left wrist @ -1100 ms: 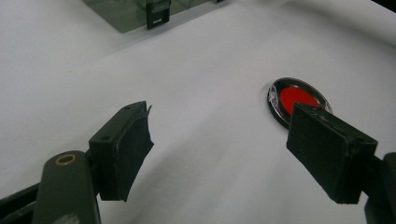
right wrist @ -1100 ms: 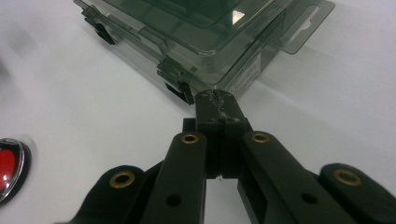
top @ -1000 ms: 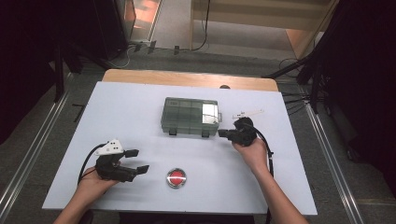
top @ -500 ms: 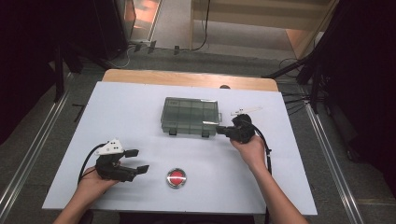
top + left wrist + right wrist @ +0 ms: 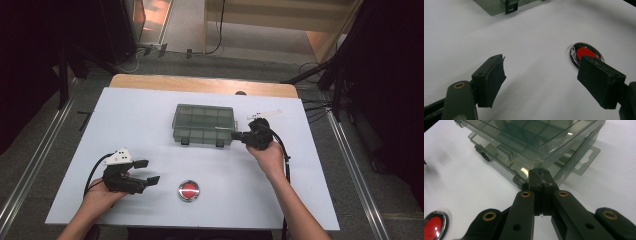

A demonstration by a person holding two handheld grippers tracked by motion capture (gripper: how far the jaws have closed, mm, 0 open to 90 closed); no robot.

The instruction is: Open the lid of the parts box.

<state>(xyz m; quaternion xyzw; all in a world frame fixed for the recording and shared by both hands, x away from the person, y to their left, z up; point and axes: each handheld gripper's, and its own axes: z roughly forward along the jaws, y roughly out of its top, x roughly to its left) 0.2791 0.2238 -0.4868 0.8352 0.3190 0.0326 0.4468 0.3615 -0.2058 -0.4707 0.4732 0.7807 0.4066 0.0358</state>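
The translucent compartment box (image 5: 204, 125) is set at the middle of the white worktop (image 5: 150, 125). The right tongs (image 5: 236, 135) are pressed together, empty, tips against its corner. The left tongs (image 5: 147, 171) are held wide apart, empty, beside the red button (image 5: 189, 190).

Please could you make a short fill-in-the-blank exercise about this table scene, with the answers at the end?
1. The right gripper has its jaws ____ at a corner of the clear plastic box.
2. The left gripper has its jaws ____, with nothing between them.
3. The round button near the table's front edge is ____ in colour.

Answers: shut; open; red
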